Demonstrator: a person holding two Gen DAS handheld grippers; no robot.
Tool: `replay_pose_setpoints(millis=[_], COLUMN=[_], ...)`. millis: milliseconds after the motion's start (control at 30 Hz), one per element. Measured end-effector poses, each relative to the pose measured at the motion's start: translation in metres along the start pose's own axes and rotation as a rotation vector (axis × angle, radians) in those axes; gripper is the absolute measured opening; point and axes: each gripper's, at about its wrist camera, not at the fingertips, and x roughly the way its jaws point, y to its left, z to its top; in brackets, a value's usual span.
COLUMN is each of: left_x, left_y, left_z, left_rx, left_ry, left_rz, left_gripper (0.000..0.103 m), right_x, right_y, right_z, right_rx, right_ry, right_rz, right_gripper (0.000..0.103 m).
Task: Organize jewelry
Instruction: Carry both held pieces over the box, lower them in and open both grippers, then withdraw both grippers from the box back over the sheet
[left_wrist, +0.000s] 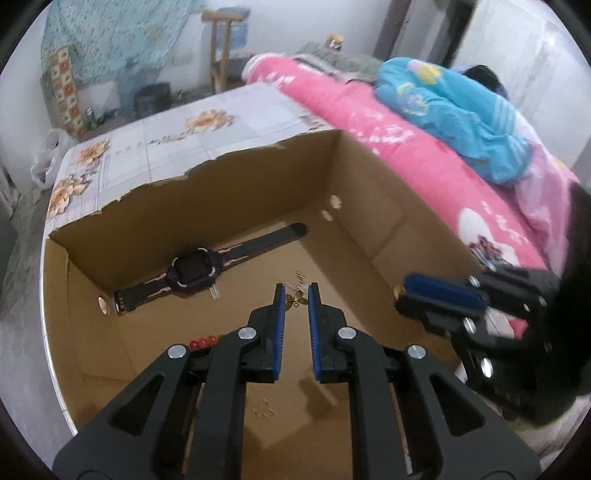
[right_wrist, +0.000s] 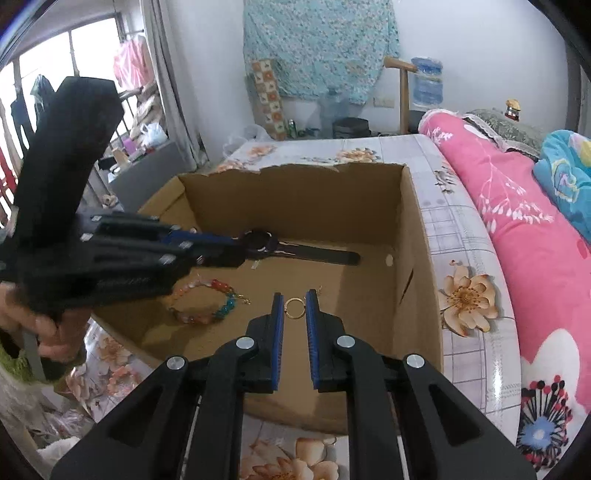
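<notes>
1. Left wrist view: left gripper (left_wrist: 295, 291) jaws nearly closed, pinching small gold butterfly-shaped charm (left_wrist: 297, 298) above open brown cardboard box (left_wrist: 229, 192).
2. Dark smartwatch w/ pink-striped strap (left_wrist: 192, 275) flat on box floor by far wall.
3. Right gripper (right_wrist: 294, 301) nearly closed on thin gold ring (right_wrist: 294, 307).
4. Multicolour bead bracelet (right_wrist: 207, 301) on box floor, left of ring.

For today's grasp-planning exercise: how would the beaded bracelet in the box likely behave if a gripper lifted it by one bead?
The bracelet is separate beads on a strand, so it would probably droop and swing, not hold its loop. Its beads look glossy and round, so the pads might slip. It looks light, with a thin clasp chain trailing, which could snag on the box.
</notes>
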Motion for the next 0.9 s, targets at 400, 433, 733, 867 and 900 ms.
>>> replay_pose_setpoints(millis=[400,433,733,867,900], left_x=[0.008,0.007,-0.006,-0.022,-0.028], left_y=[0.001,0.001,0.0,-0.004,-0.004], left_z=[0.012,0.012,0.012,0.009,0.007], left_rx=[-0.044,-0.044,-0.04,-0.03,-0.028], left_ry=[-0.006,-0.008,-0.053,-0.097,-0.11], left_rz=[0.07,0.073,0.109,0.117,0.119], left_gripper=[0.036,0.037,0.048,0.053,0.055], right_x=[0.002,0.001,-0.013,-0.02,-0.021], right_y=[-0.007,-0.007,-0.006,-0.003,-0.002], right_z=[-0.005,-0.005,-0.003,-0.003,-0.003], right_rx=[0.041,0.043,0.058,0.061,0.062], right_ry=[0.014,0.01,-0.038,-0.054,-0.058], right_rz=[-0.002,-0.002,0.003,0.011,0.012], right_gripper=[0.013,0.013,0.03,0.033,0.033])
